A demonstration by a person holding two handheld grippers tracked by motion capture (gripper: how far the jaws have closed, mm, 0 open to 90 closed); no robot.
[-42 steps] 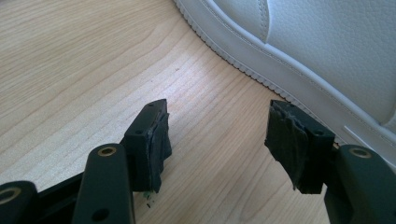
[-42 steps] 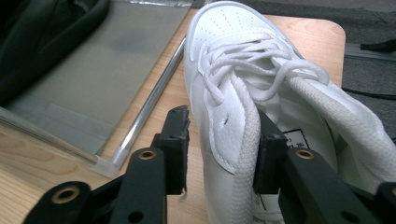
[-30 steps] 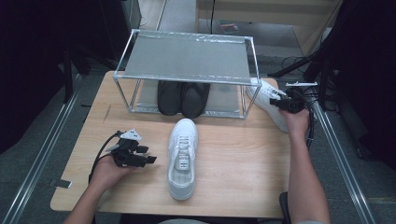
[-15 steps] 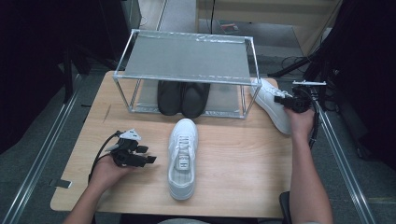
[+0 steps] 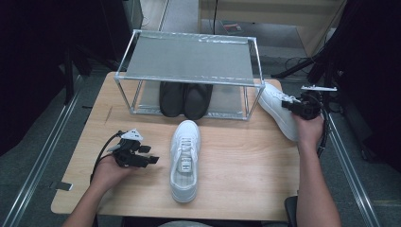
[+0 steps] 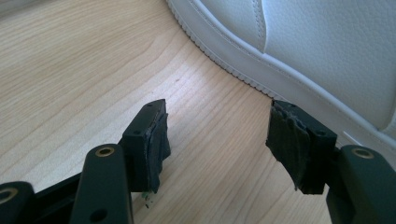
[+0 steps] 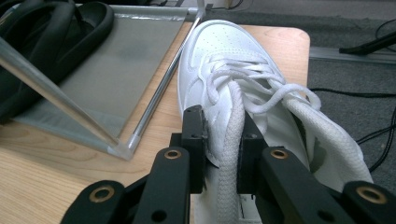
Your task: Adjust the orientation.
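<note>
A white sneaker (image 5: 185, 158) lies in the middle of the wooden table, toe towards the rack. My left gripper (image 5: 153, 161) rests on the table just left of it, open, its jaws wide apart and empty (image 6: 217, 144) with the sneaker's side (image 6: 317, 51) close ahead. A second white sneaker (image 5: 276, 106) sits at the table's right edge beside the rack's corner. My right gripper (image 5: 289, 106) is shut on this sneaker's tongue (image 7: 231, 135), pinched between the pads (image 7: 223, 144), with the laces and toe (image 7: 224, 60) beyond.
A metal-framed rack (image 5: 189, 56) with a grey top stands at the back of the table, and a pair of black shoes (image 5: 184, 99) sits under it. Its corner post (image 7: 154, 100) is close to the right sneaker. Cables lie on the floor at right.
My right gripper has drawn a little up and back with the sneaker's tongue in it. The left gripper and the middle sneaker have stayed put.
</note>
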